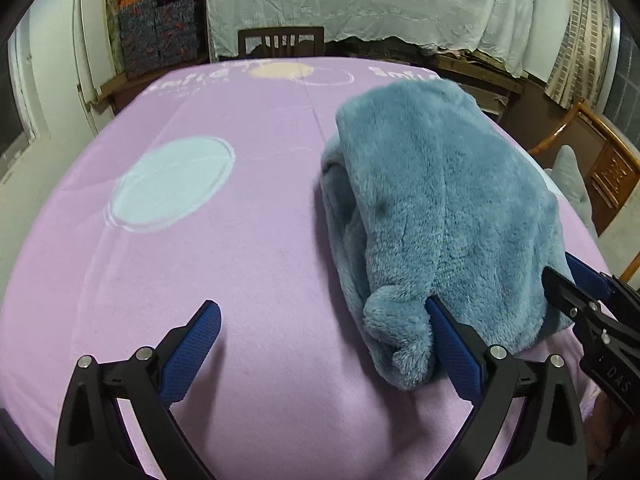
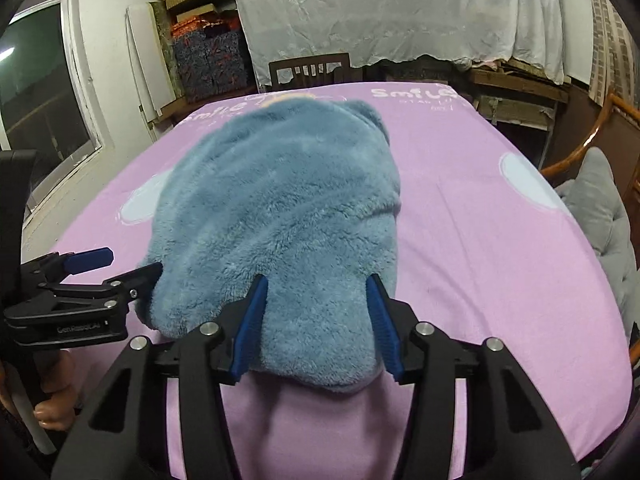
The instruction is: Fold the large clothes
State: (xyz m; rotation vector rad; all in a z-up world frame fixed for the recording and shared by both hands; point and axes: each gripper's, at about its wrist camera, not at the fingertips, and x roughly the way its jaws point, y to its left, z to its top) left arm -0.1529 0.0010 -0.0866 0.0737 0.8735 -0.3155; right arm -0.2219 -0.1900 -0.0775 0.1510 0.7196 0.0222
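Note:
A fluffy blue-grey garment (image 1: 436, 200) lies bunched and partly folded on the pink bed sheet (image 1: 240, 272); it also shows in the right wrist view (image 2: 280, 216). My left gripper (image 1: 324, 320) is open at the garment's near left corner; its right finger (image 1: 452, 336) touches the fleece and its left finger rests over bare sheet. My right gripper (image 2: 316, 308) is open, its jaws astride the garment's near edge without pinching it. The right gripper also shows in the left wrist view (image 1: 572, 280), and the left gripper in the right wrist view (image 2: 120, 264).
The pink sheet (image 2: 480, 240) covers the whole bed, with pale blue circles (image 1: 172, 188) printed on it. A dark wooden chair (image 1: 280, 42) stands at the far end. A wooden chair with a grey cushion (image 2: 600, 208) stands at the right. Stacked boxes (image 2: 208, 56) stand at the back left.

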